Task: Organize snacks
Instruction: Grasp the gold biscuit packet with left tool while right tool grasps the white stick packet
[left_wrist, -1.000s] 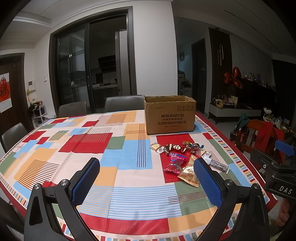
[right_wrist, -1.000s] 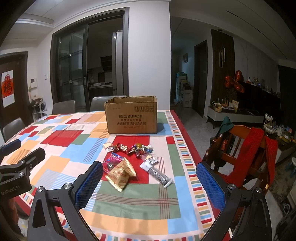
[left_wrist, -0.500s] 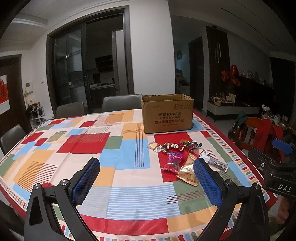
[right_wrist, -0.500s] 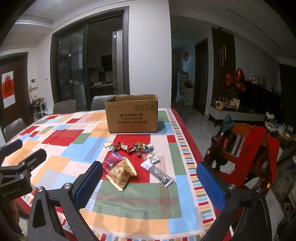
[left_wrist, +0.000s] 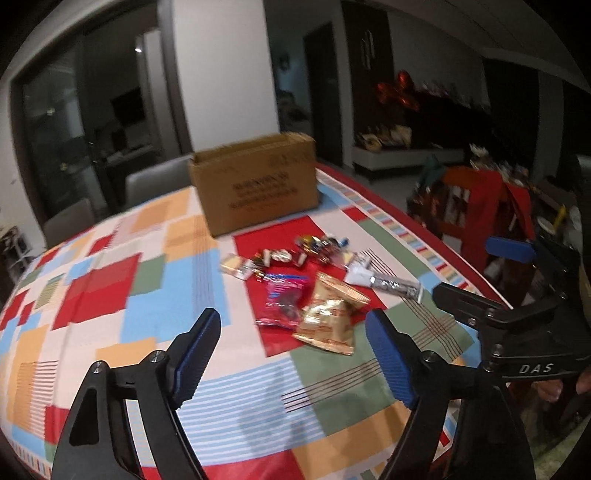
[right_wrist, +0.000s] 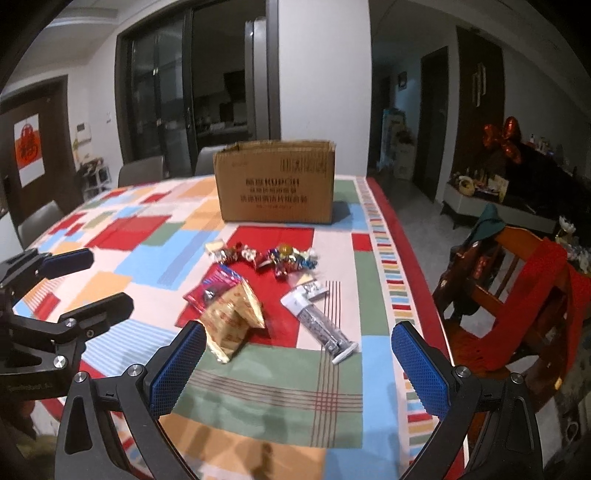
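A: From the left wrist view, how did things stand?

B: The left claw (left_wrist: 291, 354) hung over the bench (left_wrist: 155, 332) with its jaws apart; they had just been closing in, and nothing lay between them. The gold snack bag (left_wrist: 328, 317) and the pink packet (left_wrist: 282, 302) lay touching, just beyond the pads. The cardboard box (left_wrist: 256, 184) stood well behind, open at the top.

A: The risk there?

B: I judged the two bags overlapped enough that a pinch on one might drag the other. The picture was smeared, so aim could suffer too.

A: And the right wrist view?

B: The right claw (right_wrist: 299, 365) was spread wide and empty, above the cloth. The silver tube packet (right_wrist: 319, 323) lay just ahead of it, the gold bag to its left, the small wrapped sweets (right_wrist: 273, 256) in a heap nearer the box.

A: What could fail?

B: The flat silver packet might slip from the pads. The left claw (right_wrist: 74, 280) also sat near the same pile, so the two could collide.
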